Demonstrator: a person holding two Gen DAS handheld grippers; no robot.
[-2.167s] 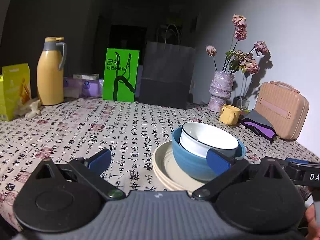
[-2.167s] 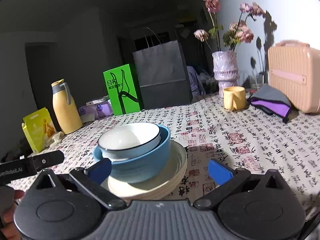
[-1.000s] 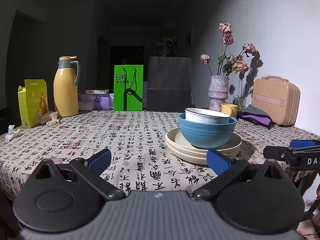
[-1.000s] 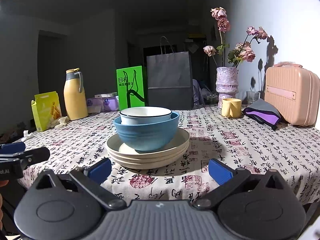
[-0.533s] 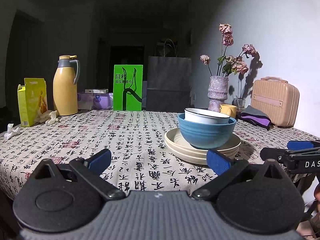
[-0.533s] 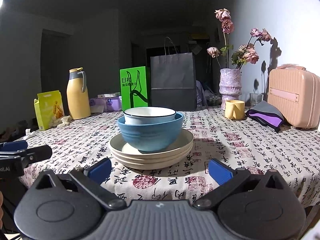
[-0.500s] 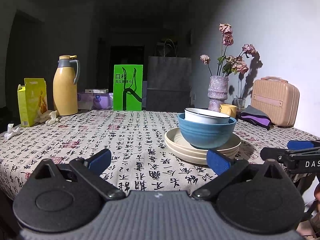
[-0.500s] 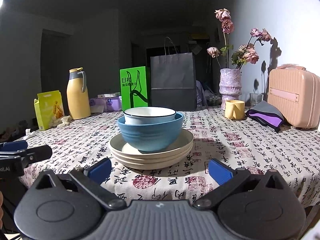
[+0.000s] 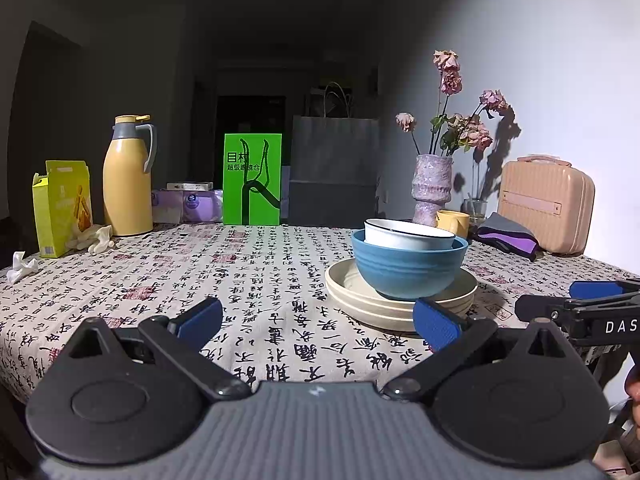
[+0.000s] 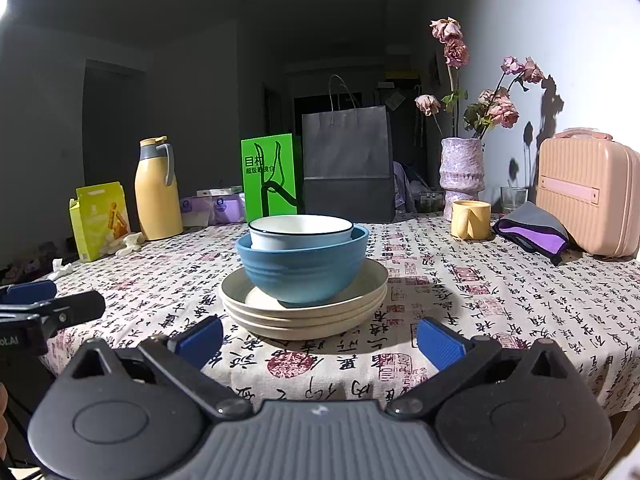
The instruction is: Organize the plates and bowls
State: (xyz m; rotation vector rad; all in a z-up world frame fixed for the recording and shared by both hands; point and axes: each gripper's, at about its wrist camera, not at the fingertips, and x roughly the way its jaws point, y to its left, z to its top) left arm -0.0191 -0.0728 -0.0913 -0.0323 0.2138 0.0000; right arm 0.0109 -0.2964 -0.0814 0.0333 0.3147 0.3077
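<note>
A stack of cream plates (image 9: 384, 300) (image 10: 304, 312) sits on the patterned tablecloth. On it stands a blue bowl (image 9: 408, 268) (image 10: 302, 268) with a white bowl (image 9: 408, 234) (image 10: 300, 232) nested inside. My left gripper (image 9: 318, 322) is open and empty, low at the table's near edge, left of the stack. My right gripper (image 10: 320, 338) is open and empty, centred before the stack at the near edge. Each gripper shows at the side of the other's view.
At the back stand a yellow jug (image 9: 128, 178), a yellow-green carton (image 9: 60, 208), a green box (image 9: 252, 180), a dark paper bag (image 9: 334, 172), a vase of dried roses (image 9: 432, 188), a yellow mug (image 10: 470, 220), a folded cloth (image 10: 532, 232) and a pink case (image 10: 588, 192).
Both grippers have drawn back and down from over the stack to table level at the near edge. In the last half second they have hardly moved. The stack has stayed put.
</note>
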